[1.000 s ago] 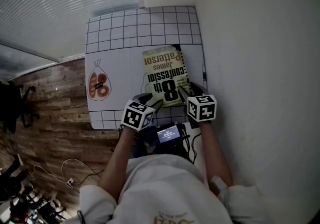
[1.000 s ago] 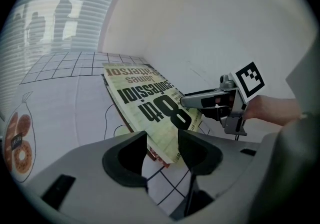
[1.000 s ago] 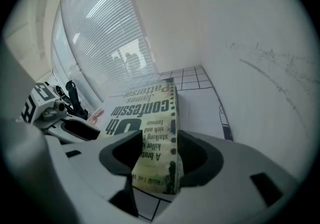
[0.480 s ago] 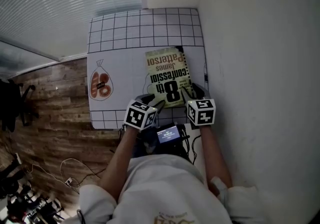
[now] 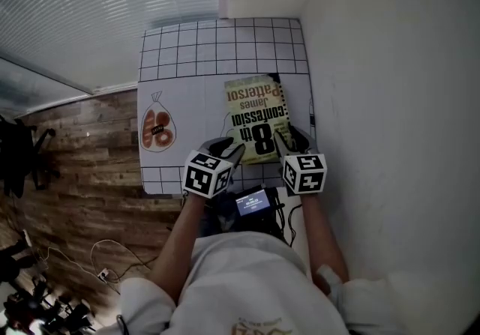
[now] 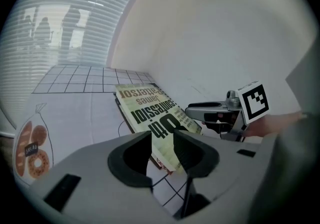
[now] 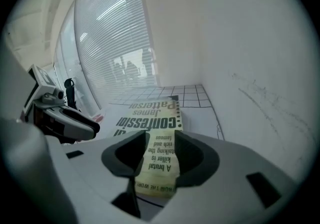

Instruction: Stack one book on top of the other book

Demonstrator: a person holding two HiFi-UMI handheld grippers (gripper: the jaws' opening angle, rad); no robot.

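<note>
A yellow-green paperback book point(image 5: 257, 118) lies on the white gridded mat point(image 5: 217, 45), close to the wall. A dark edge shows under its far right corner; I cannot tell whether a second book lies beneath. My left gripper point(image 5: 231, 150) has the book's near left corner point(image 6: 152, 110) between its jaws. My right gripper point(image 5: 289, 139) has the near right corner point(image 7: 152, 123) between its jaws. Both pairs of jaws have just been closing, and the book fills each gap. The near end of the book looks slightly raised off the mat.
A drawing of a bag of doughnuts point(image 5: 157, 130) is printed on the mat's left side. A white wall point(image 5: 390, 101) runs along the right, and a window with blinds point(image 5: 97, 4) is at the far left. Wooden floor point(image 5: 75, 161) lies left of the table.
Both grippers have closed onto the book's near corners and risen a little, and the near end of the book has come up with them.
</note>
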